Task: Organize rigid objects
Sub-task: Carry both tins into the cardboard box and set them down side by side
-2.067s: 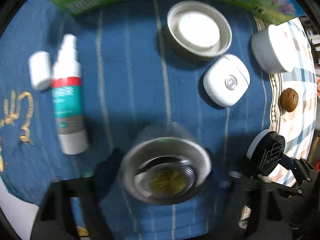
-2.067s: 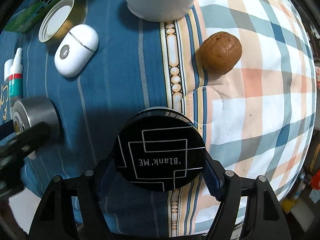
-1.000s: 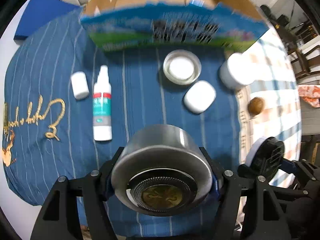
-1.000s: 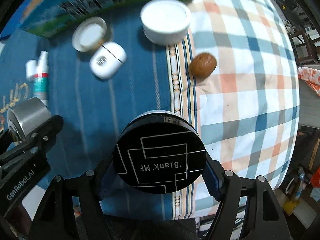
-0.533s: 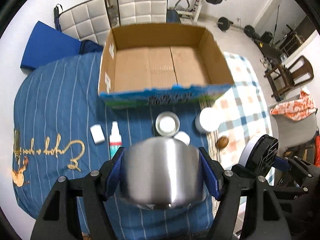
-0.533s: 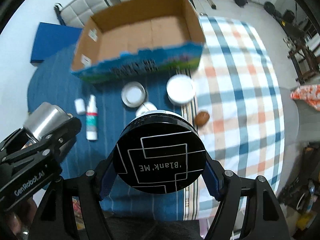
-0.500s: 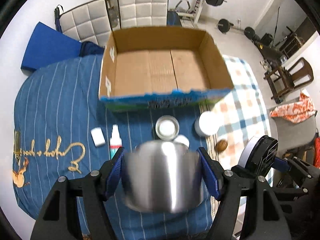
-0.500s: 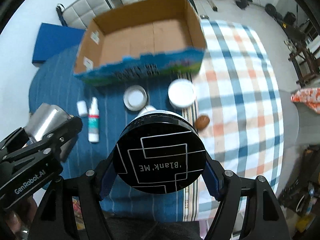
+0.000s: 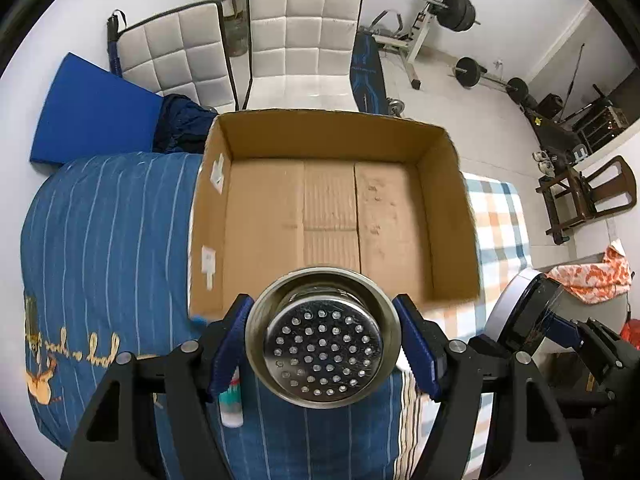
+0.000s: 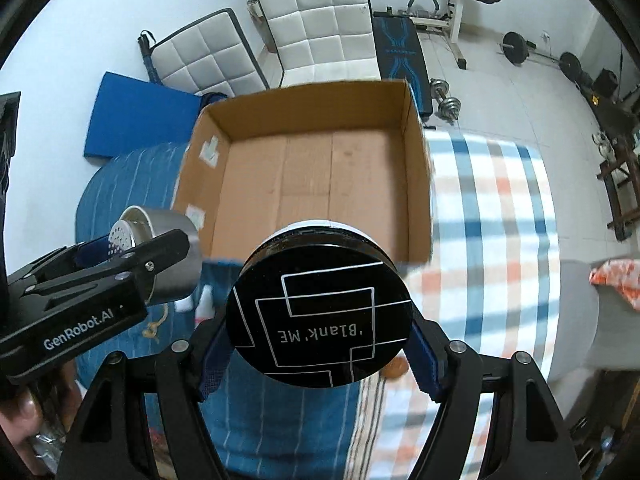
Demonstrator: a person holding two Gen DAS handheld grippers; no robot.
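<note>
My left gripper [image 9: 324, 336] is shut on a steel strainer cup [image 9: 323, 334], its perforated insert facing me, held high above the near edge of an open, empty cardboard box [image 9: 328, 208]. My right gripper [image 10: 318, 316] is shut on a round black-lidded jar [image 10: 319, 313] marked "Blank ME", also high above the box's [image 10: 320, 184] near edge. The left gripper with its steel cup [image 10: 160, 248] shows at the left of the right wrist view. The jar [image 9: 524, 316] shows at the right of the left wrist view.
A spray bottle [image 9: 231, 404] lies on the blue striped cloth [image 9: 104, 240] below the left gripper. A brown nut [image 10: 394, 369] peeks from under the jar on the checked cloth [image 10: 492, 220]. White chairs [image 9: 304, 40] and gym weights stand beyond the table.
Both grippers have risen further and moved forward toward the box, so the box fills more of each view. The steel cup has tipped so its perforated insert faces the left camera.
</note>
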